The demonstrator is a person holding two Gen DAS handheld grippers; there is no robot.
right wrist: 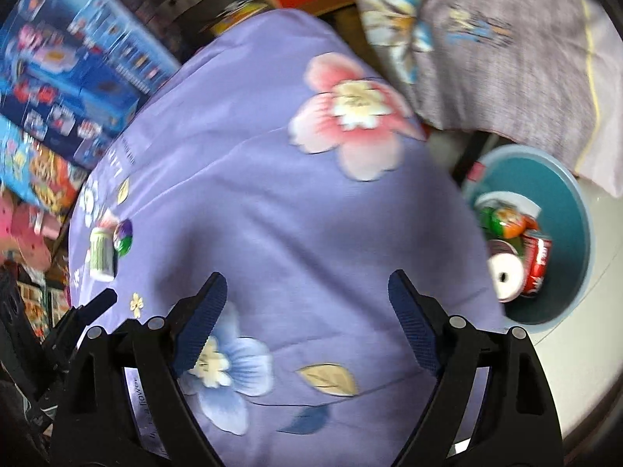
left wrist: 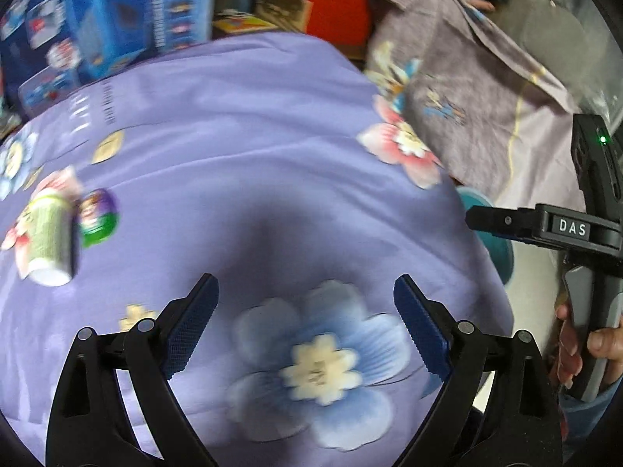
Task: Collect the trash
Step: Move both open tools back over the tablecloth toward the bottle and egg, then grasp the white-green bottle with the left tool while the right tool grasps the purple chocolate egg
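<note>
A purple flowered cloth (right wrist: 272, 194) covers the table. Off its right edge, lower down, stands a teal bin (right wrist: 576, 210) holding a red can (right wrist: 539, 268), a white roll (right wrist: 506, 276) and an orange-green wrapper (right wrist: 502, 220). On the cloth's far left lie a pale green can (left wrist: 50, 241) on its side and, just beside it, a purple-green packet (left wrist: 97, 216). Left gripper (left wrist: 305, 330) and right gripper (right wrist: 307, 327) both hang above the cloth, jaws spread wide, nothing between them.
</note>
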